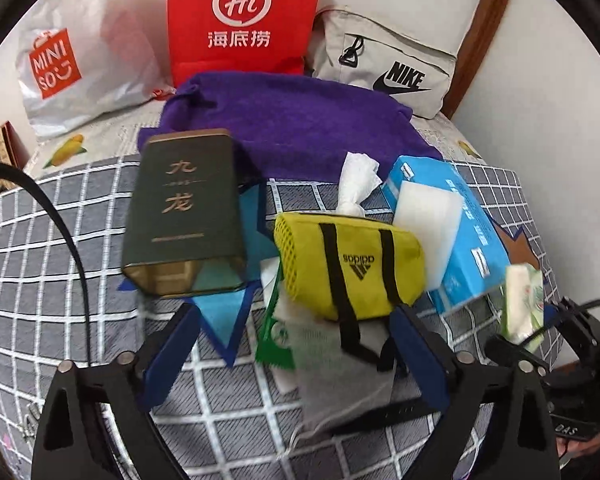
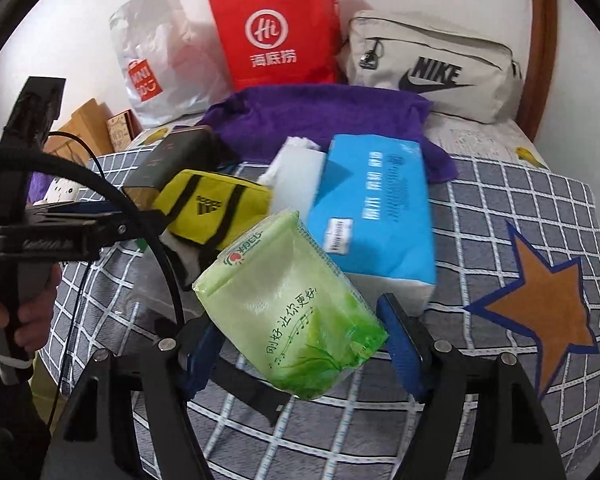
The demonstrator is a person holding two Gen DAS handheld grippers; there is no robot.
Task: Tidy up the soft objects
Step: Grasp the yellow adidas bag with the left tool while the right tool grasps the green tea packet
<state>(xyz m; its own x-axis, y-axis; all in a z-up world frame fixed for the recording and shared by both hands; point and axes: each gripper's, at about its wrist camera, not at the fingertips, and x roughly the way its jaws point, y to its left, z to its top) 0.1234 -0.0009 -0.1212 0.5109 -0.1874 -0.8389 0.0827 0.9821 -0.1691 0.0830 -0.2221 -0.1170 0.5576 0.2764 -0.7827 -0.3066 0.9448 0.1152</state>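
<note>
A yellow Adidas pouch (image 1: 348, 264) (image 2: 216, 204) lies on the checked bedspread (image 1: 40, 280), just ahead of my left gripper (image 1: 294, 320). That gripper is open; its right finger (image 1: 416, 344) is close to the pouch's strap and its left finger stands well clear. My right gripper (image 2: 300, 320) is shut on a green tissue pack (image 2: 288, 312) (image 1: 524, 304) and holds it above the bed. A blue tissue pack (image 2: 372, 208) (image 1: 460, 232), a white foam block (image 1: 428, 216), a crumpled white tissue (image 1: 356, 180) and a purple towel (image 1: 284, 120) lie behind.
A dark green tin (image 1: 184, 216) lies left of the pouch. A flat green and white packet (image 1: 300, 344) lies under the pouch. Against the wall stand a Miniso bag (image 1: 72, 68), a red paper bag (image 1: 240, 20) and a grey Nike bag (image 1: 388, 64). Cardboard boxes (image 2: 92, 124) stand left.
</note>
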